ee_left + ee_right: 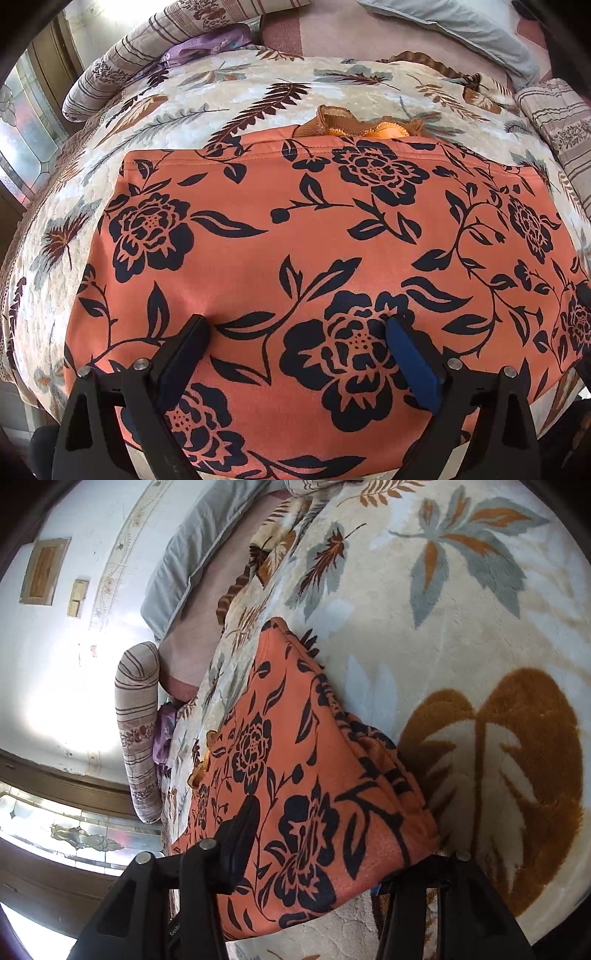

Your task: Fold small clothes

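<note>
A cream leaf-patterned blanket covers the bed and fills the field ahead of both tools. On it lies the orange floral garment, spread flat and folded at least once, directly beneath and ahead of the left gripper. That tool's jaws stand wide apart, both fingertips resting on the cloth and holding nothing between them. The right gripper straddles the garment's near corner: one finger lies on top of the fabric, the other is hidden beneath the folded edge; jaws appear well apart, and whether they pinch the cloth cannot be told. Beyond the garment's far edge, a small brown-and-orange piece protrudes.
</note>
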Tool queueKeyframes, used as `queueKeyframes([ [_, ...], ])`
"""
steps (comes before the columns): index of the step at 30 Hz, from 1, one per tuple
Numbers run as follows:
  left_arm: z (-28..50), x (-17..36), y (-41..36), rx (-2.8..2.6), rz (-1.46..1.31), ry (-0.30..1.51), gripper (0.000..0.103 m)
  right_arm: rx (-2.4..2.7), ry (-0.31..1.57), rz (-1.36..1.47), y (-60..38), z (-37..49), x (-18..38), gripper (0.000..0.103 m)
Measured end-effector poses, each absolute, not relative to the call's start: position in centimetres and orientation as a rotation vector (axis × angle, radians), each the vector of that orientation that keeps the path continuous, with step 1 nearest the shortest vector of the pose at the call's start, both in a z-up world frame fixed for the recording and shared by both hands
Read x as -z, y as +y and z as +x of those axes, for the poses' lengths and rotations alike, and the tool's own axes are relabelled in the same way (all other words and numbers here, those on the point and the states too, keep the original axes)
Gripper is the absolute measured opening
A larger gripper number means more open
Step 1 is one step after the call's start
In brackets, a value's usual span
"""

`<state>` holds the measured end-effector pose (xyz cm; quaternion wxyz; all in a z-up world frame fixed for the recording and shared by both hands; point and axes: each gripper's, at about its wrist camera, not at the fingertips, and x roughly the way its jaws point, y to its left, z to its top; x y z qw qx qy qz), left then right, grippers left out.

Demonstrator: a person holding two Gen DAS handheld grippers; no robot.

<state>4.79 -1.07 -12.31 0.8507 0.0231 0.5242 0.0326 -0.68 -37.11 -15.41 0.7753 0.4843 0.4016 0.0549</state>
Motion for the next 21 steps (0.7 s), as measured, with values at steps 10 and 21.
queueKeyframes([
  [10, 4.0, 12.1, -1.1, -0.062, 0.061, 1.094, 0.097, -0.103, 0.886, 1.055, -37.4, -0.5, 15.9, 0.035],
  [21, 3.9, 12.7, -0.9, -0.055, 0.072, 1.070, 0.101, -0.084, 0.918, 0.870, -36.2, 0.4, 14.0, 0.015],
])
